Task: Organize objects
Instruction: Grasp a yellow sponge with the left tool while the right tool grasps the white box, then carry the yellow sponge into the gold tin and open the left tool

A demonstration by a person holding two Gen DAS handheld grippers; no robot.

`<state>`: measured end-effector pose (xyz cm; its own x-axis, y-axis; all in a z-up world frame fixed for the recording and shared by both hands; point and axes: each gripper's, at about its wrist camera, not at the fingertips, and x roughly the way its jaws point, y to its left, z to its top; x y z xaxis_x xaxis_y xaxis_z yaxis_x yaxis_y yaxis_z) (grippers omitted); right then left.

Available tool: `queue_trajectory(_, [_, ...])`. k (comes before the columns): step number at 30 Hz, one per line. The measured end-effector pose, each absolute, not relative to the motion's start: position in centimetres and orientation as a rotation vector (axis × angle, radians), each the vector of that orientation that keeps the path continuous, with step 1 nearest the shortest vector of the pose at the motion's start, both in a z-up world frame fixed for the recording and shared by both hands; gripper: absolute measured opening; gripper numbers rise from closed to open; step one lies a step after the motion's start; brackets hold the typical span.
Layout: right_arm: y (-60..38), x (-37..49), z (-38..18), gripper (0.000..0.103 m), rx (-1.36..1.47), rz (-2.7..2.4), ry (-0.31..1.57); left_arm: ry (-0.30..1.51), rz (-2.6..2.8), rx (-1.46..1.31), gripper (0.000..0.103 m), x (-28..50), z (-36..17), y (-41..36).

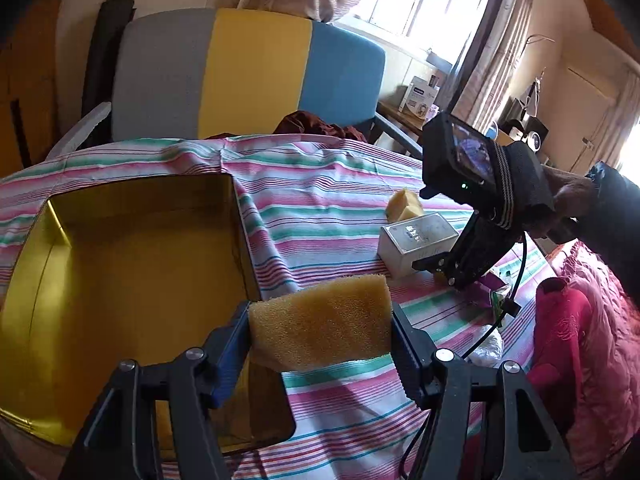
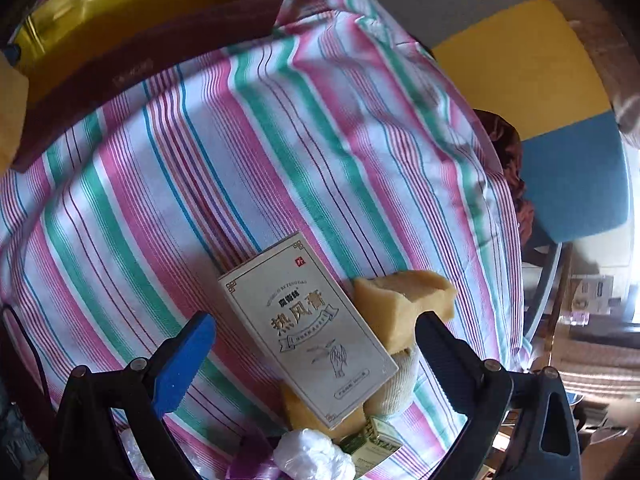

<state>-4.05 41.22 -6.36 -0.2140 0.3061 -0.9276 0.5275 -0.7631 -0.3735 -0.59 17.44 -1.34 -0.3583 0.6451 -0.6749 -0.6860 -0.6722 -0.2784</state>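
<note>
A yellow sponge (image 1: 320,322) was held between the fingers of the left gripper (image 1: 320,332), pinched at both ends, right above the near right corner of the open gold-lined box (image 1: 120,280). The box was set on the striped cloth (image 1: 320,184), w/ nothing seen inside it. Off to the right, a white carton (image 2: 308,330) was lying flat on the cloth, w/ other sponge pieces (image 2: 404,304) touching it on the far side & partly tucked under it. The right gripper (image 2: 316,334) was held over that carton w/ fingers spread wide, nothing gripped, carton sitting btwn the blue pad (image 2: 182,360) & the black one. Crumpled plastic (image 2: 312,456) & a small green packet (image 2: 372,440) were seen just beside the carton's near end.
</note>
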Motion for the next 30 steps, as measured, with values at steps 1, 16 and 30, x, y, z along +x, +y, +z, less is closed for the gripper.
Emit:
queue_trajectory(1, [41.1,-4.4,-7.0,0.102,1.883,-2.067,1.019,0.052,2.087,-1.008,0.065,-0.9,-1.3,16.9])
queue_trajectory(16, [40.0,-3.0,-5.4,0.052,1.804,-2.386,0.640,-0.093,2.282,-1.070,0.066,-3.1,-2.3,8.7])
queue_trajectory(30, [40.5,-0.4,-7.0,0.052,1.589,-2.745,0.015,-0.096,2.468,-1.145,0.066,-7.2,-2.6,2.4])
